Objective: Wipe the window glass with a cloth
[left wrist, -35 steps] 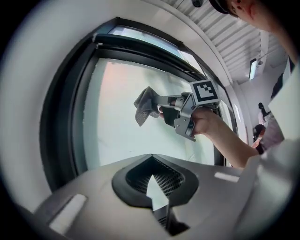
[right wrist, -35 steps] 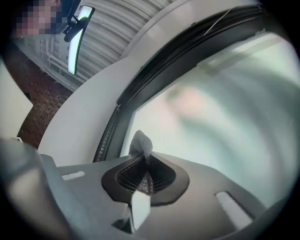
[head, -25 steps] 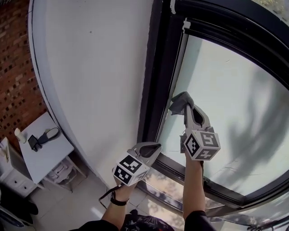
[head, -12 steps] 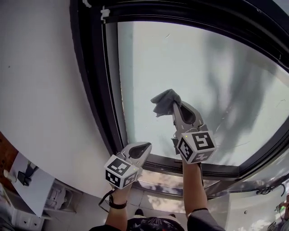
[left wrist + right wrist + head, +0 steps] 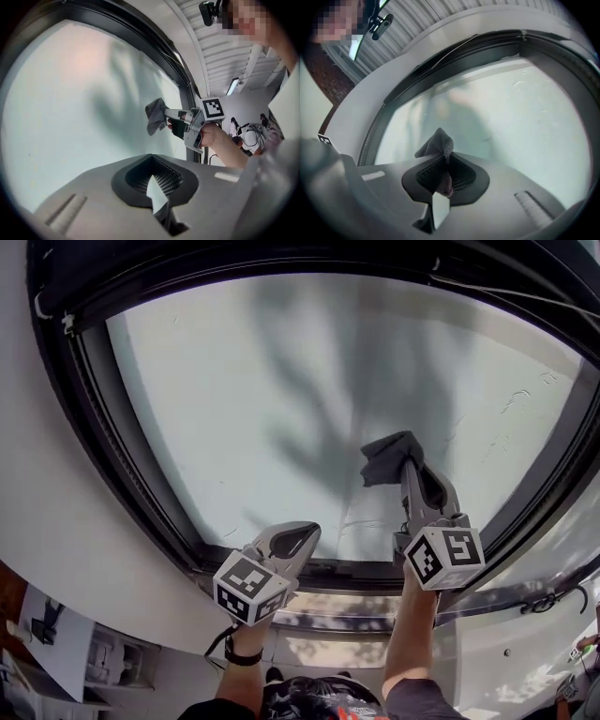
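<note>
Against window glass (image 5: 281,381), raised right gripper (image 5: 409,467) clamps grey cloth (image 5: 384,456); left gripper (image 5: 306,534) level, closed, empty

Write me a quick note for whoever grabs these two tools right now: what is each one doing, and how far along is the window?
The right tongs are shut on the grey cloth, held up at the window glass, right of the pane's middle. Whether the cloth presses on the glass is unclear.
The left tongs are shut and empty, low by the bottom of the black frame.
Done: can't tell how much is wiped.
Left: faint streaks show near the pane's upper right, so probably work across there next.
</note>
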A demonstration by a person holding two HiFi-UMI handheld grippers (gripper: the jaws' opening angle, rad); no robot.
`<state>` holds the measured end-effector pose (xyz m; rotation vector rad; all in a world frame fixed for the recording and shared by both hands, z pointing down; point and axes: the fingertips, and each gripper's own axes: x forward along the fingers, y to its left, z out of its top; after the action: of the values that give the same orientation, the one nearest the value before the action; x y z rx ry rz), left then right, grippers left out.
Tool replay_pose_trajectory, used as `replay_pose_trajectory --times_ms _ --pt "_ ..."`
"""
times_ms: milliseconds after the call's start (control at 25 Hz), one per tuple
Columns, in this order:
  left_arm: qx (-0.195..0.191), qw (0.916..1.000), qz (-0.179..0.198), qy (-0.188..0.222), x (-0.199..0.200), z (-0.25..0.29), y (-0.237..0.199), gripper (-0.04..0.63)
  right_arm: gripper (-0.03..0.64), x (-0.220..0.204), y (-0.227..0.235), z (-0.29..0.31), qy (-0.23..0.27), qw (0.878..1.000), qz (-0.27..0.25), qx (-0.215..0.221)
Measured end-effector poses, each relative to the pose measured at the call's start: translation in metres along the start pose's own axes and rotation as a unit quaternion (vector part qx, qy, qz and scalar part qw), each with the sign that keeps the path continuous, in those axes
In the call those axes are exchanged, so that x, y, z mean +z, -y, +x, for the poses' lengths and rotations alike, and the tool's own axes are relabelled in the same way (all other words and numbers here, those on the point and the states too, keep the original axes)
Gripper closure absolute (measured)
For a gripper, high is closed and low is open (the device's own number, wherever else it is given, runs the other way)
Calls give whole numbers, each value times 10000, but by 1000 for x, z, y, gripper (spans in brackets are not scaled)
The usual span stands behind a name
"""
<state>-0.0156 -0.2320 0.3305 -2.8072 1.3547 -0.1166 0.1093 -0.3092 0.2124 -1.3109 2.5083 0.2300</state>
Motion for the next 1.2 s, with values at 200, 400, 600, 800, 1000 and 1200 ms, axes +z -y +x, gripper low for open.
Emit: replay_pose_trajectory --times_ms 200,400,600,800,1000,1200 --pt "-166 9998 -65 -39 4 58 47 609 598 16 126 -65 106 9957 42 -919" --pt "-318 9993 -52 -172 2 93 75 609 598 25 213 -119 -10 9832 -76 -1823" --pt "-287 9995 97 6 12 105 83 608 598 24 218 -124 -81 9839 -94 -1781" --pt "-66 9999 98 -27 5 82 60 607 598 18 170 -102 126 9919 327 -1224" --pt "334 9993 110 -131 -11 23 9 607 598 10 61 -47 182 9986 396 -297" --pt "735 9971 -167 74 -17 -66 -52 607 598 -17 -67 11 207 9961 616 599"
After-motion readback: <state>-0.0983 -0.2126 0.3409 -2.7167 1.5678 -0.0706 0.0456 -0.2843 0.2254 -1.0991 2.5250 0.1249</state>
